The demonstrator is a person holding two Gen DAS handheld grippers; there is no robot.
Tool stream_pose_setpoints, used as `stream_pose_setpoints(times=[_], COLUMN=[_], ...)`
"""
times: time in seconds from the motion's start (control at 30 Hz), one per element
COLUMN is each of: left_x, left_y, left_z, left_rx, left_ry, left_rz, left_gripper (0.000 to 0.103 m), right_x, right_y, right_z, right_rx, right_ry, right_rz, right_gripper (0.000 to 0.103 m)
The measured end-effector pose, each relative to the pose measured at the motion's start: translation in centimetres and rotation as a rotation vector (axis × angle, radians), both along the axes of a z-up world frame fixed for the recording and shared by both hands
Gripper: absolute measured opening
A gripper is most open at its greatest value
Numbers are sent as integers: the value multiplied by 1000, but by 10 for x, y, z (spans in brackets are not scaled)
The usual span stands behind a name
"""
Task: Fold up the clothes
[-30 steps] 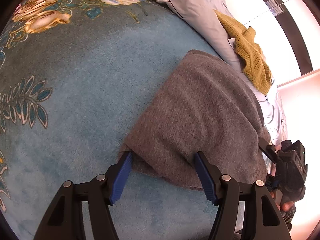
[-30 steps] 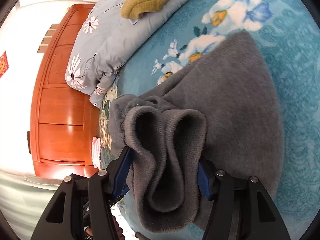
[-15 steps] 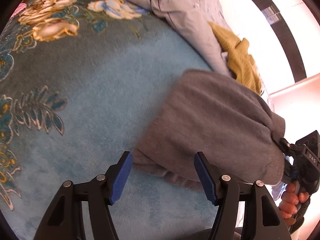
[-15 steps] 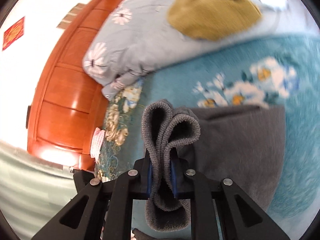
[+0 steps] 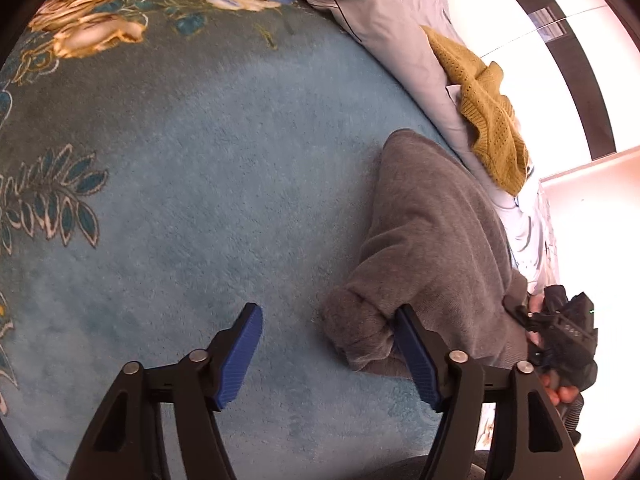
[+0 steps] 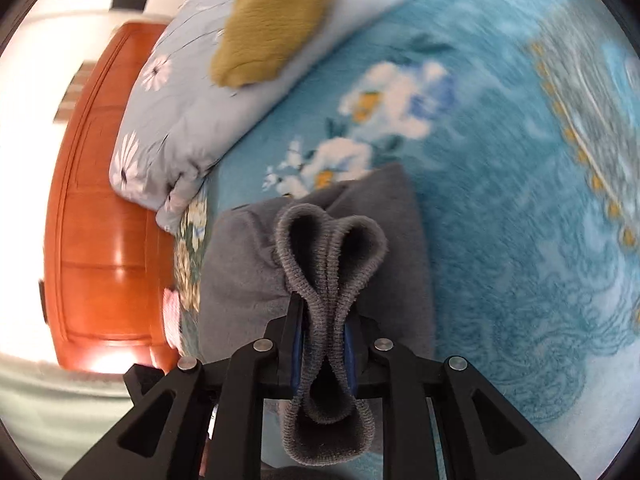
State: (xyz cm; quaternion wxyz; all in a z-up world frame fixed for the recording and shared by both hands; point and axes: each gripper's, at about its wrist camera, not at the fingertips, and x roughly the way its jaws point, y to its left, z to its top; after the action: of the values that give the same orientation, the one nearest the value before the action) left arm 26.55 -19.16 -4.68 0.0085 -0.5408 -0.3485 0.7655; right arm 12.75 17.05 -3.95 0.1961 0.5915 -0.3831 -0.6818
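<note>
A grey knit garment lies folded on the teal floral blanket. My left gripper is open over the blanket; the garment's rolled near corner touches the inside of its right finger. My right gripper is shut on the garment's ribbed hem, bunched in folds between the blue pads. The rest of the grey garment trails beneath onto the blanket. The right gripper also shows in the left wrist view, at the garment's far end.
A light blue flowered quilt lies bunched along the bed's far side with a mustard knit sweater on it; both show in the left wrist view, quilt and sweater. An orange wooden headboard stands behind.
My right gripper closed on the grey hem and lifted it. The garment has slid rightward out from between my left fingers, which stay open.
</note>
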Motion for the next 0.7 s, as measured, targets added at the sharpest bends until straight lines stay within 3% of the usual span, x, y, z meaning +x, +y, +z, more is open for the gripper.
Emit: stream_pose_setpoints(times=[0.23, 0.43, 0.57, 0.7], left_x=[2, 3, -29, -63], left_y=[0, -6, 18, 55], left_z=[11, 44, 61, 67], left_rx=[-20, -25, -70, -69], left_ry=[18, 113, 162, 209], left_rz=[-18, -18, -108, -223], left_gripper=[73, 73, 73, 73], right_x=[-1, 2, -1, -6], right_y=[-5, 11, 1, -46], right_z=[14, 49, 75, 87], right_rx=[78, 233, 290, 338], right_ry=[19, 109, 189, 264], right_rz=[40, 52, 79, 239], right_gripper=[27, 29, 29, 30])
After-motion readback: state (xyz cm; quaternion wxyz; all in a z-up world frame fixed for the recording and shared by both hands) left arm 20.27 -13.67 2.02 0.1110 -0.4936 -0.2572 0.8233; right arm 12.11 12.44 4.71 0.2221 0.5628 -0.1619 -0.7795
